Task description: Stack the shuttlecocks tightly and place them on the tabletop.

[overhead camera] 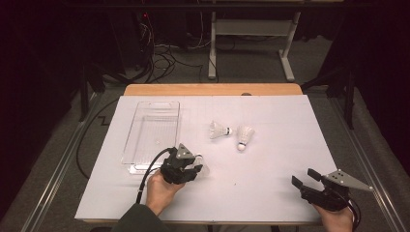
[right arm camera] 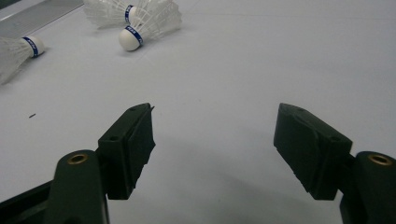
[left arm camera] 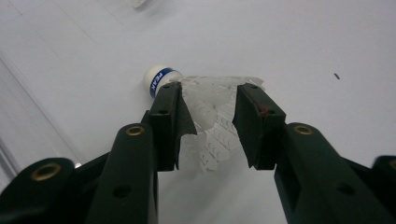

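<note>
My left claw [left arm camera: 208, 116] half-closed around shuttlecock [left arm camera: 210, 121] skirt, pads at feathers. Light, crushable; grip gently, near cork [left arm camera: 156, 79]. Right claw [right arm camera: 215, 140] wide open, empty.

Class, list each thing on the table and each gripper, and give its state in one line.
Left gripper: jaws around a shuttlecock's skirt, grip uncertain.
Near shuttlecock: lying on its side between those jaws.
Two far shuttlecocks: lying loose mid-table.
Tray: empty, upright.
Right gripper: open, empty.
</note>
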